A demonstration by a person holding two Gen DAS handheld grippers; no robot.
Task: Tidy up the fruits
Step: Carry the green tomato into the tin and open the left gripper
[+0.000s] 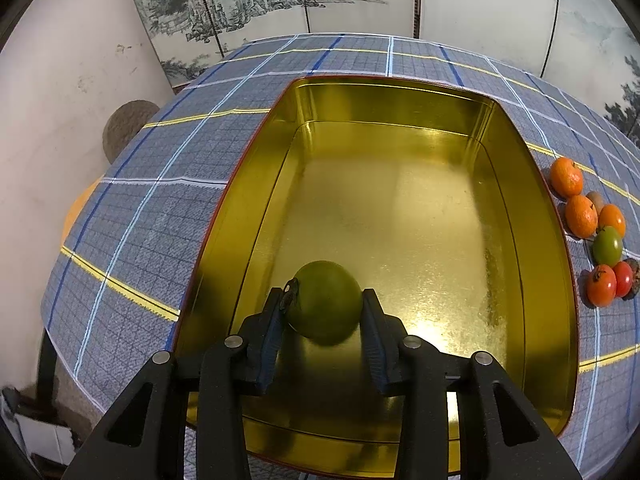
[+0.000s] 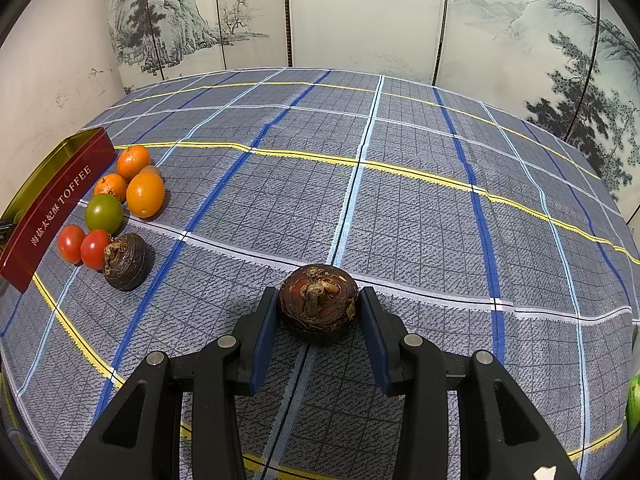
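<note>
My left gripper [image 1: 322, 302] is shut on a green round fruit [image 1: 326, 300] and holds it inside the gold tin [image 1: 256, 184], near its front left. My right gripper [image 2: 318, 300] is shut on a dark brown water chestnut [image 2: 318, 298] just above the plaid cloth. A cluster of fruit lies beside the tin: oranges [image 2: 145, 194], a green tomato [image 2: 104, 213], red tomatoes [image 2: 94, 249] and another water chestnut [image 2: 125, 261]. The same cluster shows at the right of the left wrist view [image 1: 594, 216].
The tin's red outer wall reads TOFFEE [image 2: 60, 208] at the left of the right wrist view. The blue plaid tablecloth [image 2: 400, 200] covers the table. A painted folding screen [image 2: 360, 12] stands behind. A green object [image 2: 632, 404] shows at the right edge.
</note>
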